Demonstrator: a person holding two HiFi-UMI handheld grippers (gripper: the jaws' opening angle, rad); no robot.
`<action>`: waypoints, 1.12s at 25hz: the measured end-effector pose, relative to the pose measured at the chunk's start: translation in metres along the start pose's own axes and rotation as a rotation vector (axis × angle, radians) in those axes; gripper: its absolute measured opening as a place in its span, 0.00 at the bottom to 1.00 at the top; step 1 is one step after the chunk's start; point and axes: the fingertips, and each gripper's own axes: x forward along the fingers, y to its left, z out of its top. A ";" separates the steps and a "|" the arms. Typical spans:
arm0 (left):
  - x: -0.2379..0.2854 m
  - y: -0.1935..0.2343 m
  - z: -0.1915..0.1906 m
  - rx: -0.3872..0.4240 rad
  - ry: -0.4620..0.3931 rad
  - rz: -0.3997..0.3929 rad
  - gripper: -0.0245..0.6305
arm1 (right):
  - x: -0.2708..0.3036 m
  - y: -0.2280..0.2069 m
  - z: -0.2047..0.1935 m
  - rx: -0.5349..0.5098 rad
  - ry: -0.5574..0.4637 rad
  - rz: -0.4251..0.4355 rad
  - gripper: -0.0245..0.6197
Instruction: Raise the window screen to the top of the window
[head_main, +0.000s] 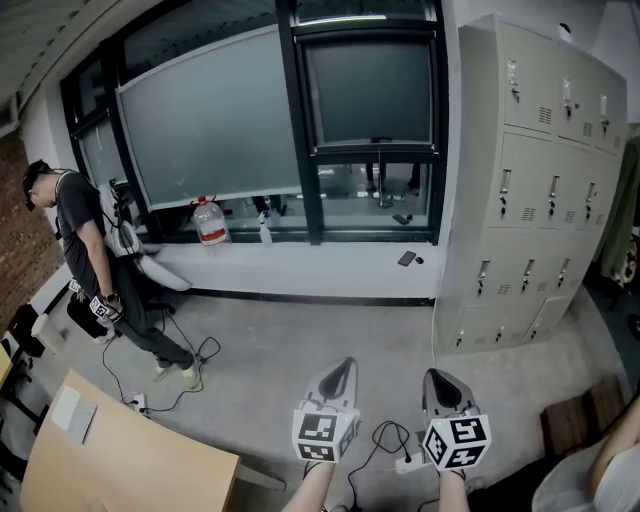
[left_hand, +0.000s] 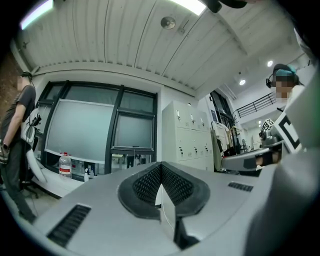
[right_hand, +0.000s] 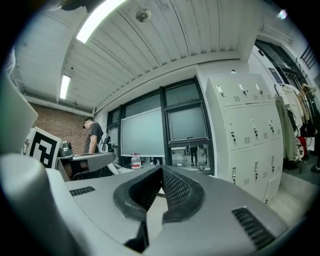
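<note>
Since the window screen (head_main: 370, 90) was well out of reach, I carried the left gripper (head_main: 344, 366) and right gripper (head_main: 437, 378) low, each pair of jaws pressed together, empty.

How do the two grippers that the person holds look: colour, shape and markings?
The left gripper and the right gripper both have smooth light-grey shells that taper to a point. Each carries a white cube with black square markers. Dark, finely textured pads line the jaws, and slotted vents mark the shells. No sleeves show.
</note>
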 end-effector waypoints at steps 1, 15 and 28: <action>0.003 -0.002 -0.002 -0.003 0.003 0.003 0.04 | 0.001 -0.003 0.000 0.000 0.000 0.005 0.05; 0.047 -0.009 -0.005 0.021 0.002 0.054 0.04 | 0.036 -0.044 -0.012 0.046 0.033 0.101 0.05; 0.246 0.153 -0.028 0.032 -0.012 0.090 0.04 | 0.283 -0.088 -0.012 0.000 0.074 0.090 0.05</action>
